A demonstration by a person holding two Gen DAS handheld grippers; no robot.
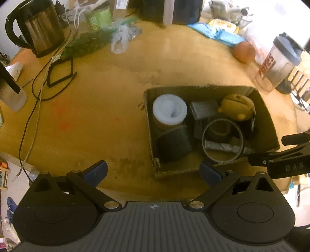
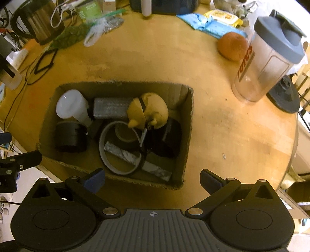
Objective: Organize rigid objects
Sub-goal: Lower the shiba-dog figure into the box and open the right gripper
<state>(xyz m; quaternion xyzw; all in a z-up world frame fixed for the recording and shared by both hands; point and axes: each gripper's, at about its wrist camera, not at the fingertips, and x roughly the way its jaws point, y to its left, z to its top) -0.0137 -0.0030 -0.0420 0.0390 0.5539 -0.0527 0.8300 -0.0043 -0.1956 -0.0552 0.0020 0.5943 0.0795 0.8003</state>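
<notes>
An open cardboard box (image 1: 267, 124) (image 2: 189, 120) stands on the round wooden table. It holds a white-lidded jar (image 1: 169, 111) (image 2: 70, 106), a yellow duck-like toy (image 1: 237, 106) (image 2: 149, 110), a grey block (image 1: 203, 109) (image 2: 112, 107), a black cylinder (image 1: 174, 147) (image 2: 69, 136), a grey ring (image 1: 221, 142) (image 2: 120, 147) and a metal bar (image 1: 224, 147) (image 2: 135, 160). My left gripper (image 1: 154, 172) is open and empty, above the table at the box's near left corner. My right gripper (image 2: 153, 179) is open and empty, above the box's near right edge.
A steel kettle (image 1: 38, 29) (image 2: 38, 25), cables (image 1: 34, 93), a green can (image 1: 98, 17) and plastic bags (image 1: 120, 38) lie at the back left. An orange (image 1: 244, 51) (image 2: 232, 46), blue packets (image 2: 203, 21) and a shaker bottle (image 1: 279, 62) (image 2: 269, 58) stand at the back right.
</notes>
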